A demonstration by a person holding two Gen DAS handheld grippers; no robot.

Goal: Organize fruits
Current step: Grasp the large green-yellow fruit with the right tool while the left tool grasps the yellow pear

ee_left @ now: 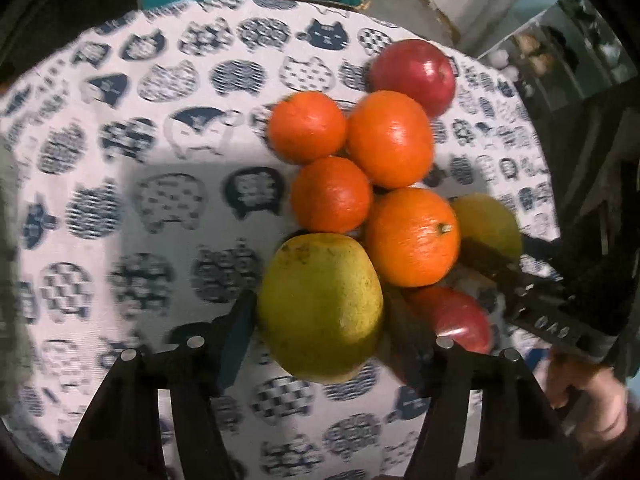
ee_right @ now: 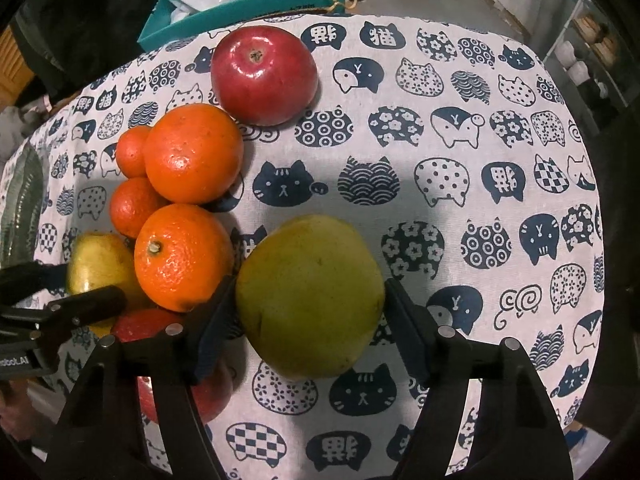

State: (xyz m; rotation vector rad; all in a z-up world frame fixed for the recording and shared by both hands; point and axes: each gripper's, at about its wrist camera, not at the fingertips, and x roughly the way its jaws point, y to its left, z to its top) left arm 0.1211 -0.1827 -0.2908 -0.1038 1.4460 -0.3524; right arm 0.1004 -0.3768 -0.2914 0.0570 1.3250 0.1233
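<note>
Left claw (ee_left: pixel 320 300): clenched on the greenish pear (ee_left: pixel 320 308), one finger pressed to each flank.
Greenish pear axis: long axis along the fingers, near to far, leaning slightly left at the far end; stem end not discernible.
Right claw (ee_right: pixel 308 286): grasping the yellowish pear (ee_right: pixel 308 296), pads against both sides.
Yellowish pear axis: also near to far along the fingers, a little narrower at the far end; no stem visible.
Pear positions: both over the cat-print tablecloth (ee_right: pixel 440 200), at the near edge of the fruit cluster; resting or lifted, cannot tell.
Near red apple (ee_left: pixel 452 316): between the two pears, partly hidden behind fingers in both views.
Stemmed orange (ee_right: pixel 182 258): just beyond that apple, touching the greenish pear, green stem nub facing up.
Small oranges (ee_left: pixel 330 194): two, on the cluster's left side.
Large orange (ee_right: pixel 194 154): farther on, beside the smaller pair.
Far red apple (ee_right: pixel 264 76): farthest fruit, stem dimple turned up.
Teal box (ee_right: pixel 240 8): past the cloth's far edge.
Left view only: right claw (ee_left: pixel 508 248) reaching in from the right around the yellowish pear (ee_left: pixel 486 220), a bare hand (ee_left: pixel 592 404) behind it; picture blurred.
Right view only: left claw (ee_right: pixel 76 284) astride the greenish pear (ee_right: pixel 100 264); cloth print sharp.
</note>
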